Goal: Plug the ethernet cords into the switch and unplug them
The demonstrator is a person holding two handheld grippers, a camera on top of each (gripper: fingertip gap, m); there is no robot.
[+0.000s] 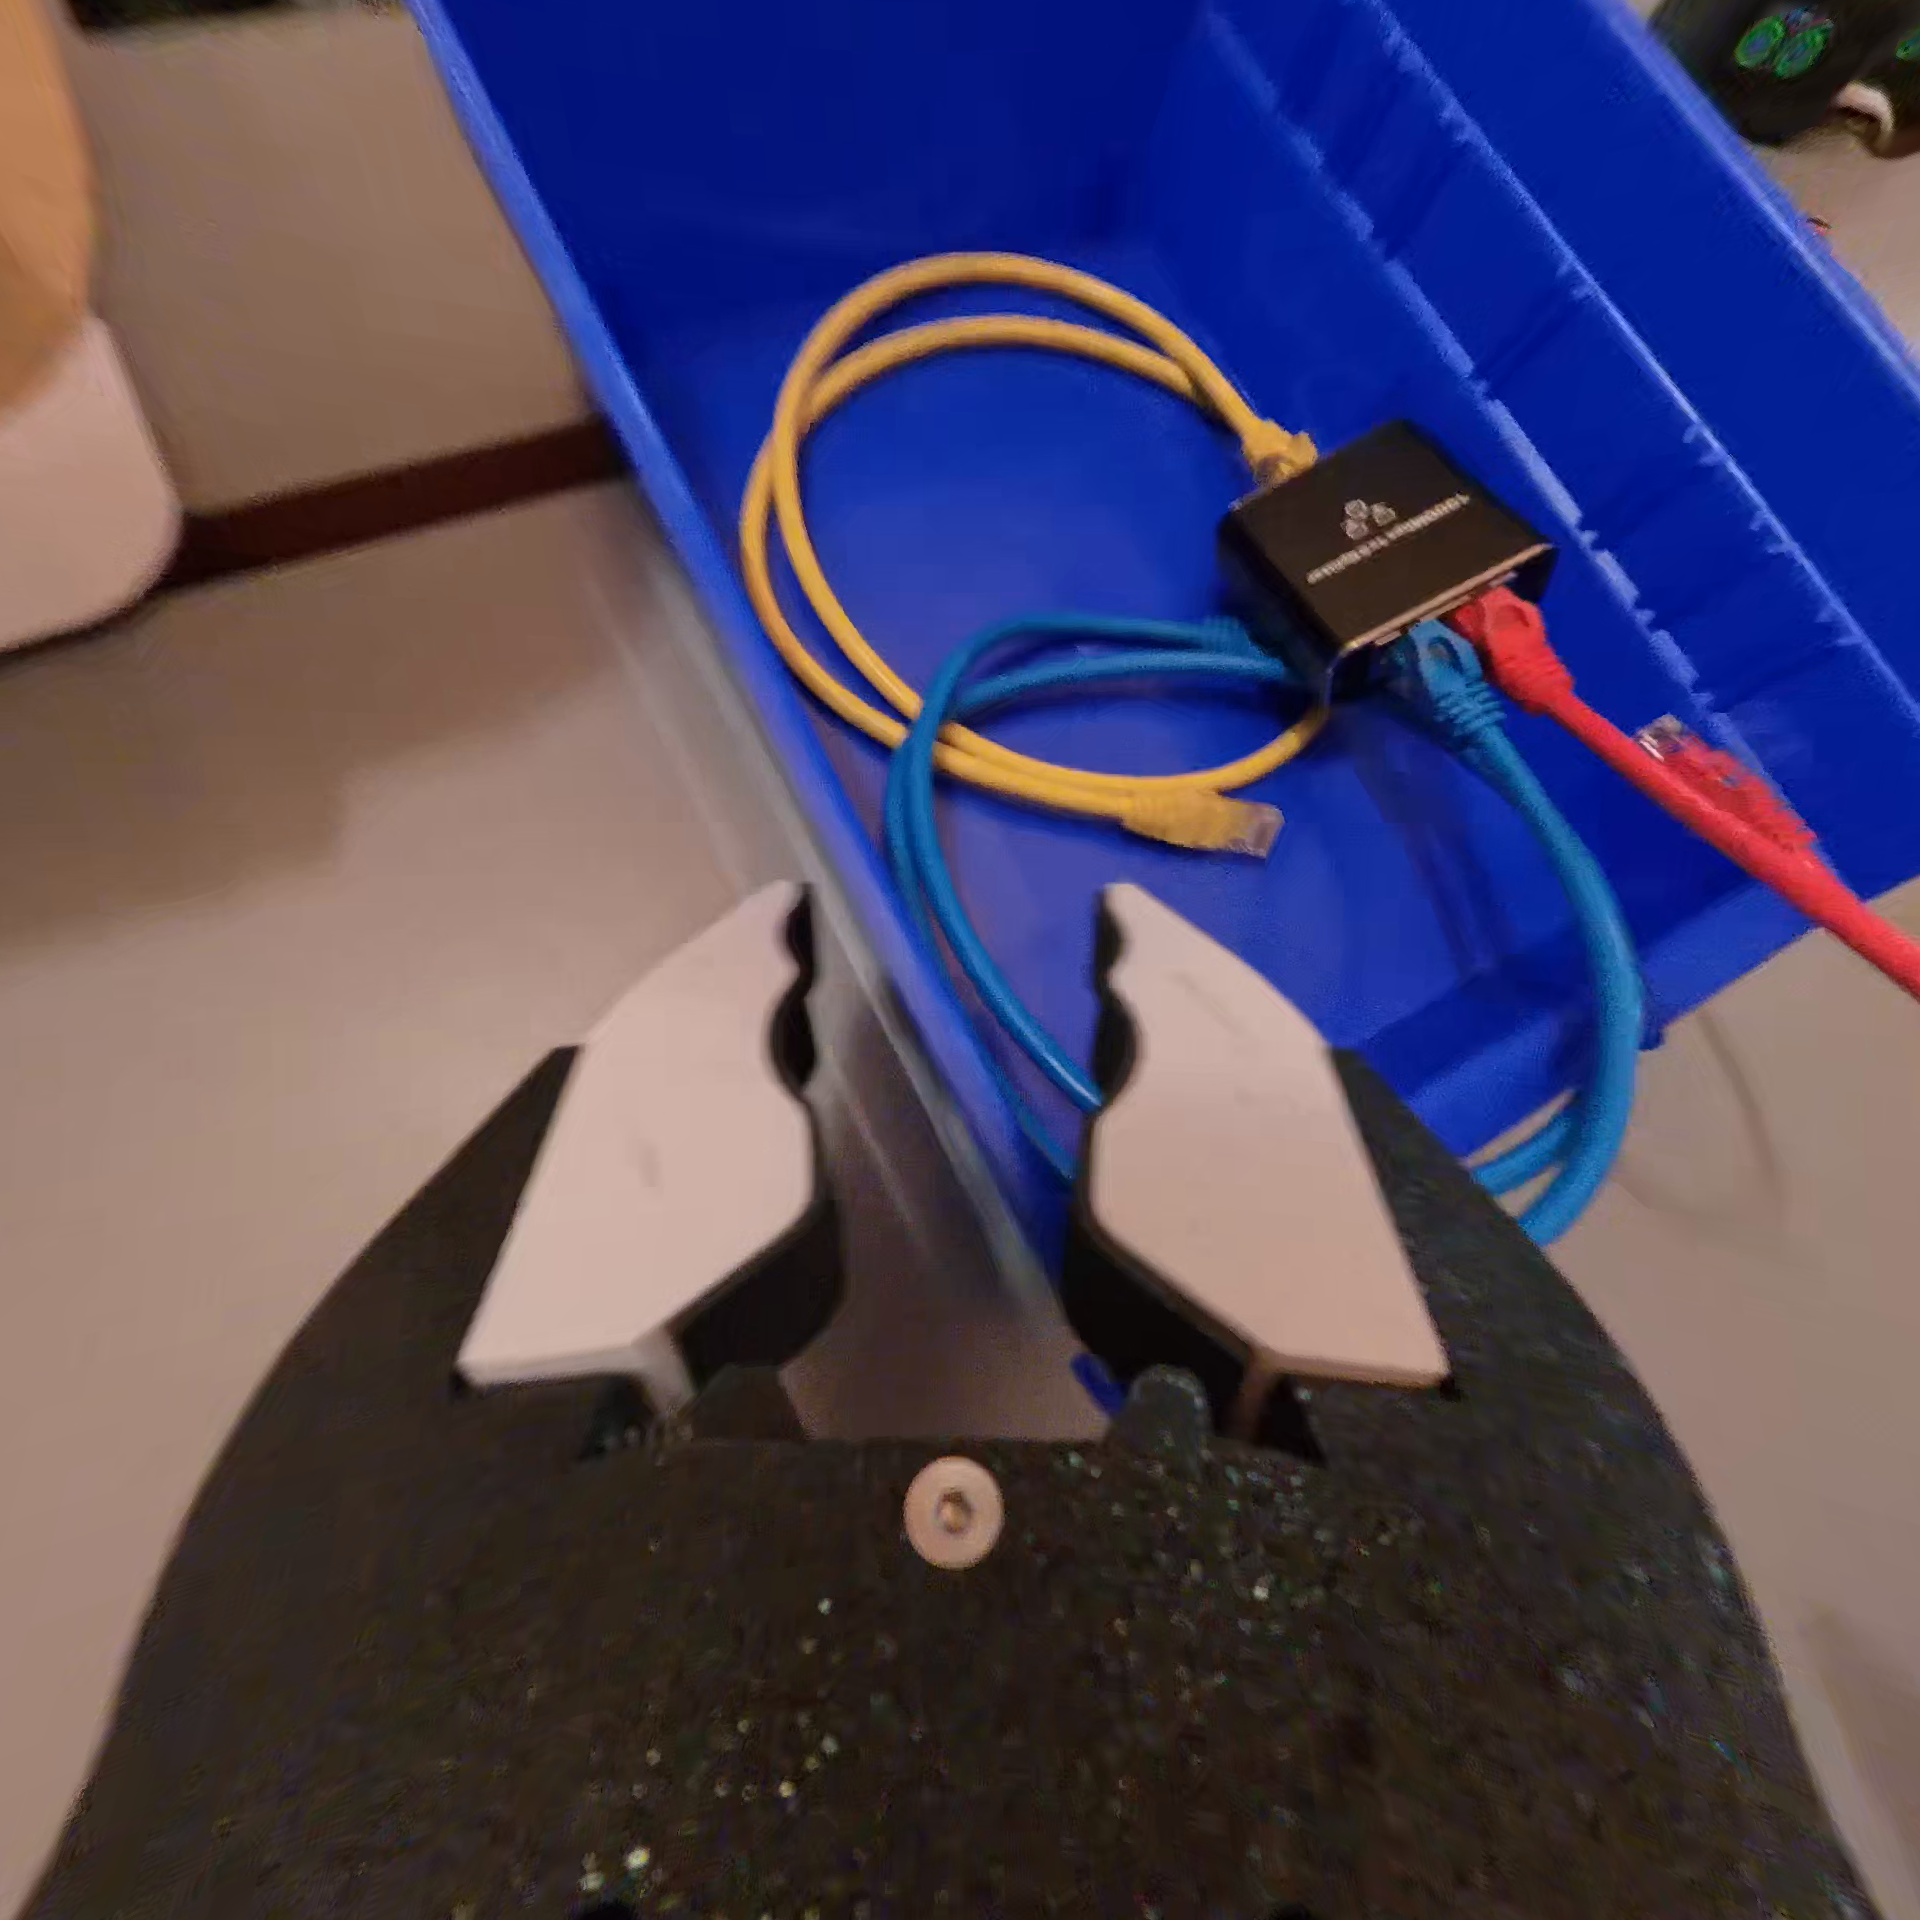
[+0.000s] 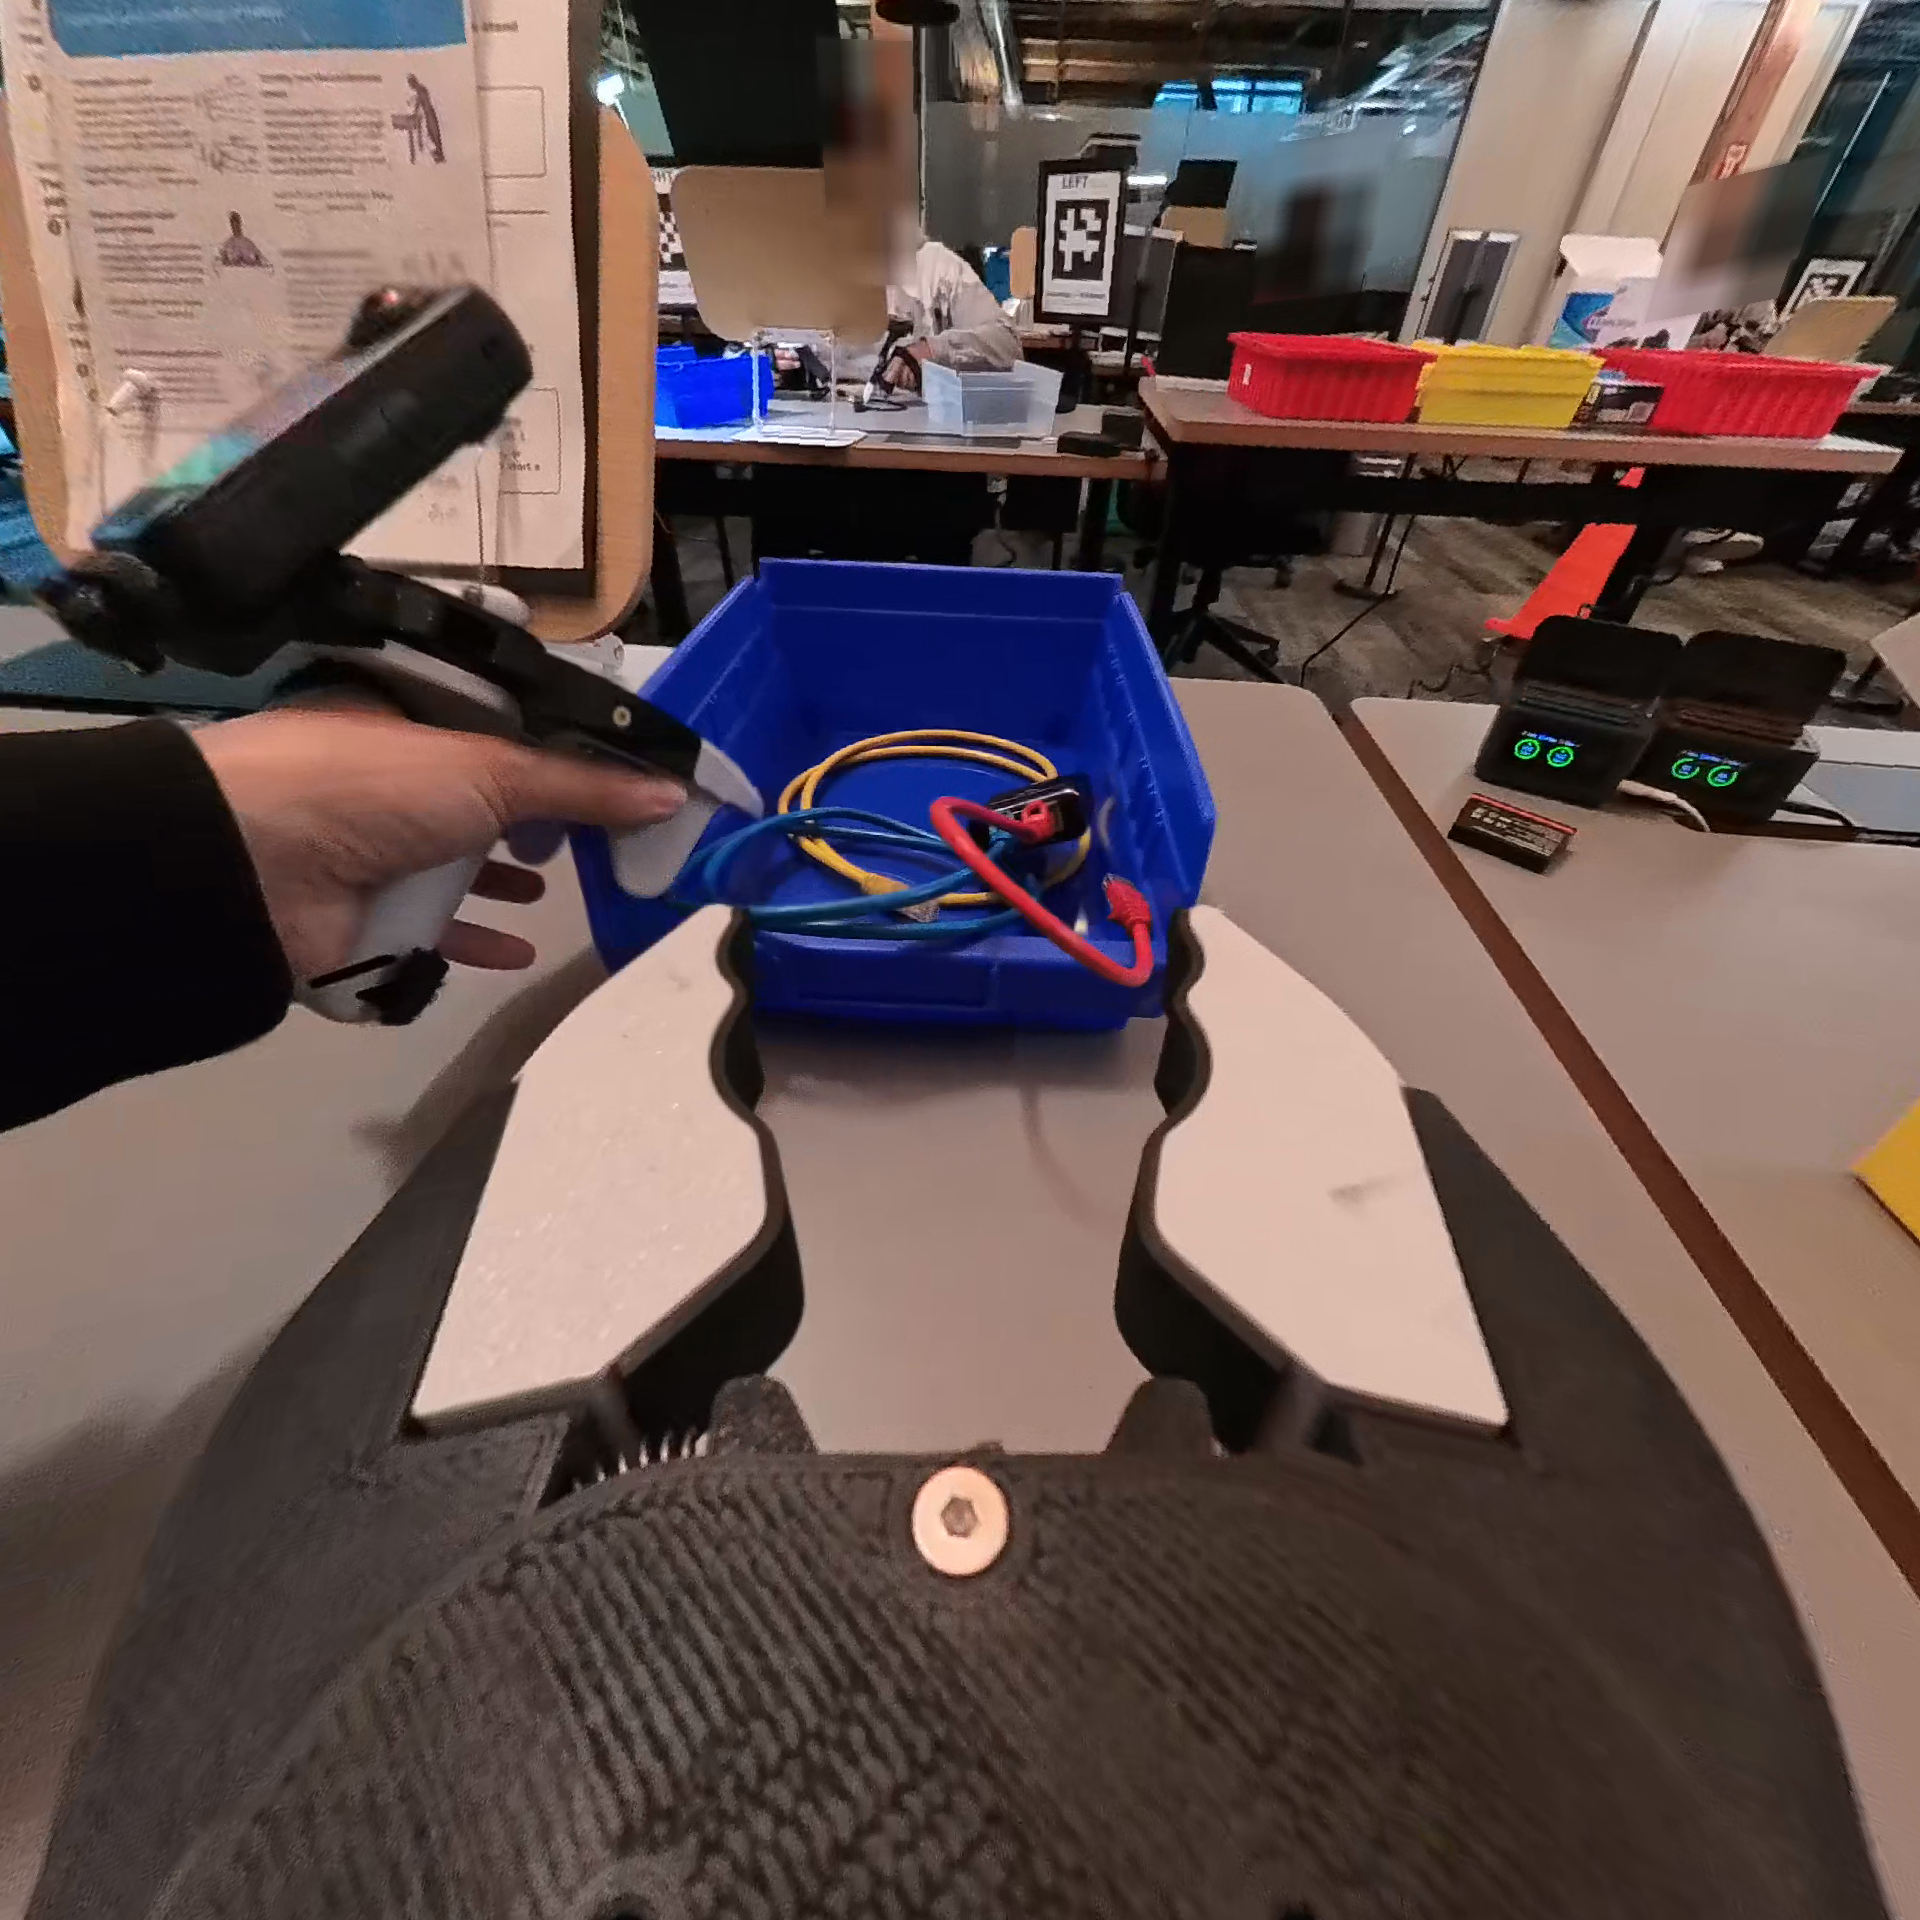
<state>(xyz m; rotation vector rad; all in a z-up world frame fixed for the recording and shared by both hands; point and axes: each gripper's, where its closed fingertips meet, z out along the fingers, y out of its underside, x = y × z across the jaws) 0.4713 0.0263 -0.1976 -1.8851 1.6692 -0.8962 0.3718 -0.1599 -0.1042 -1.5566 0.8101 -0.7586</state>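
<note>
Both grippers gape empty: left gripper (image 1: 951, 904) at the blue bin (image 1: 727, 260), 3 cords plugged into the switch (image 1: 1387, 556); pinch a plug's latch, pull straight.

Even, warm indoor lighting; soft shadows on the table (image 2: 1299, 831). Left wrist view shows motion blur throughout. Right wrist view is sharper at centre, with wide-angle bending at edges and blur upper left.

switch (image 1: 1387, 556): black, in bin | yellow cord (image 1: 821, 623), blue cord (image 1: 1455, 707), red cord (image 1: 1527, 665): plugged, loose ends free
</note>
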